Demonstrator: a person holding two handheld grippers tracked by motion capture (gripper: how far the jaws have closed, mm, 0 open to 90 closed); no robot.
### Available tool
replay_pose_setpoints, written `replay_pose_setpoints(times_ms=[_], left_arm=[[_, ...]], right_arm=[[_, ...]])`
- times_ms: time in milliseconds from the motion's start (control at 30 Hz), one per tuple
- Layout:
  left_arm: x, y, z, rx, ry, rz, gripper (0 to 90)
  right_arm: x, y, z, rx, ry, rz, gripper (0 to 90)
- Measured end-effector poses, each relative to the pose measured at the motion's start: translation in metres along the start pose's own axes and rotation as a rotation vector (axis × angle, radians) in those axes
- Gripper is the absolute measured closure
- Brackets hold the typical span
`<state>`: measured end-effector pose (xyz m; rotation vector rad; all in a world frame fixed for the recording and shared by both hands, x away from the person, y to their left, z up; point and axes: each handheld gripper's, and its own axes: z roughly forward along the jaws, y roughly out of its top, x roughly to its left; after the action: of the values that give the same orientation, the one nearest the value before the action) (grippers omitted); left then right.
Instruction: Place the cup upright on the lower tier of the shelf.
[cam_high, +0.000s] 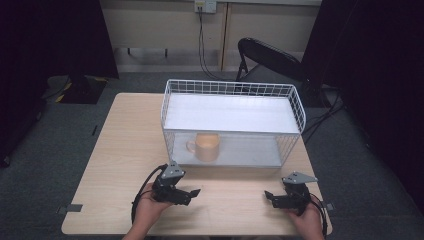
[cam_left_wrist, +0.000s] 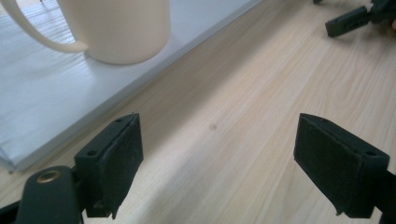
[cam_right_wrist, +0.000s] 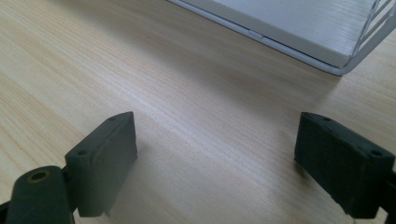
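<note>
The bench lies under both my tongs, pale wood, bare between them. Ahead of them stands the wire rack, white, with an upper shelf and a lower shelf whose front edge runs just beyond my left tongs' pads. On that lower shelf, ahead of my left tongs and a little to their right in the high view, sits the mug, upright, cream-coloured, its handle turned left; in the left tongs' view it stands close beyond the left pad. My left tongs gape wide, nothing between the pads, hovering low over the wood. My right tongs are just as wide apart and hold nothing; the rack's near corner lies ahead of them, to the right. The two tongs point toward each other, well apart.
</note>
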<state>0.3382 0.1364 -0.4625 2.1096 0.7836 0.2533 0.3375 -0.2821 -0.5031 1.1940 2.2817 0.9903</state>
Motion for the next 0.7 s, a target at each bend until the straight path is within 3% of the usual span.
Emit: replay_pose_setpoints(times_ms=[233,700], left_arm=[[0.006,-0.014,-0.008,0.008,-0.017,0.004,15.7],[0.020,-0.026,-0.029,-0.010,-0.032,0.002,15.4]], right_arm=[[0.000,0.000,0.000,0.000,0.000,0.000,12.5],[0.000,0.000,0.000,0.000,-0.001,0.000,12.5]])
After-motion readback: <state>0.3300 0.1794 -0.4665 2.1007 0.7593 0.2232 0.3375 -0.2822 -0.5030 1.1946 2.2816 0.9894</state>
